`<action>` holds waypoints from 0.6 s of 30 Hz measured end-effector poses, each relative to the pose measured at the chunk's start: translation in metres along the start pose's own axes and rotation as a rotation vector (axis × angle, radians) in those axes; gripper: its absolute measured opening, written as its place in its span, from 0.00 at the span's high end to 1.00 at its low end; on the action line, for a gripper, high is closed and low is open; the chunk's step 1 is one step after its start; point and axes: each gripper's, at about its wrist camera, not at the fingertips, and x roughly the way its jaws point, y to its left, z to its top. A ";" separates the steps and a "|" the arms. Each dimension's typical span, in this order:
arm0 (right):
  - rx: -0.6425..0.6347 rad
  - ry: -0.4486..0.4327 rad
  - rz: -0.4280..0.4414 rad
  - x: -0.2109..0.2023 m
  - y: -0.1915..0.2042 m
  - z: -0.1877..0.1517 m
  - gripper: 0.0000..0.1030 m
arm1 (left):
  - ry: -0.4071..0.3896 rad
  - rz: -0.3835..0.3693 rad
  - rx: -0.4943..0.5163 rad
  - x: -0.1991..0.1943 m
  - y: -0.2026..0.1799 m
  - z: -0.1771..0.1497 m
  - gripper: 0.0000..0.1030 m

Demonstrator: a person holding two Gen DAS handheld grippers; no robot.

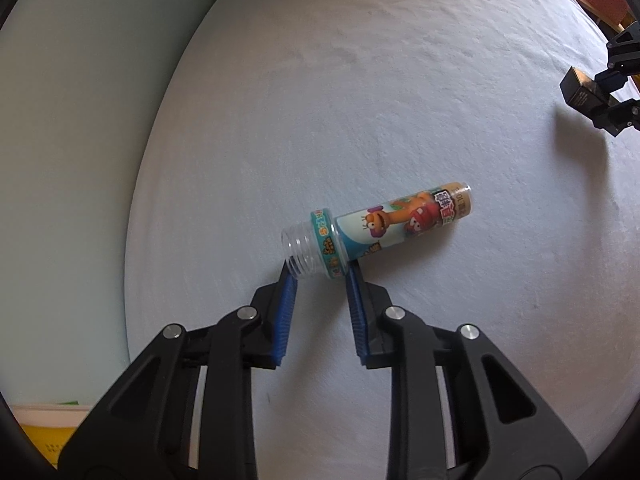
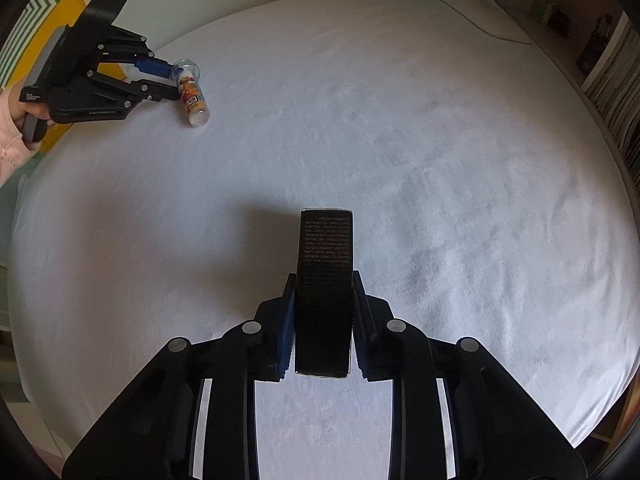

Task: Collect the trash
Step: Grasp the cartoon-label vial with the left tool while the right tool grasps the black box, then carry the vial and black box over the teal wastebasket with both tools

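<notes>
A clear plastic bottle (image 1: 376,226) with a cartoon label and no cap lies on its side on the pale bed sheet. My left gripper (image 1: 320,270) is open, its fingertips on either side of the bottle's open neck, just touching it. The bottle also shows in the right wrist view (image 2: 191,94) with the left gripper (image 2: 173,80) at its neck. My right gripper (image 2: 324,280) is shut on a black printed carton (image 2: 325,276), held above the sheet. The carton (image 1: 582,92) and right gripper (image 1: 600,94) show at the right edge of the left wrist view.
The bed sheet (image 2: 440,160) fills both views. A yellow and green box (image 2: 60,16) stands beyond the bed's left edge. Shelves with books (image 2: 612,80) line the right side. A white pillow edge (image 2: 484,12) lies at the far end.
</notes>
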 end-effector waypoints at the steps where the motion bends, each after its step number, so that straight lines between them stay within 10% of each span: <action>1: -0.001 -0.001 -0.001 -0.002 -0.001 -0.003 0.75 | 0.000 0.006 -0.003 -0.002 0.001 -0.001 0.78; 18: -0.003 -0.062 -0.010 -0.058 -0.016 -0.058 0.75 | -0.026 0.008 -0.066 -0.062 -0.047 -0.010 0.78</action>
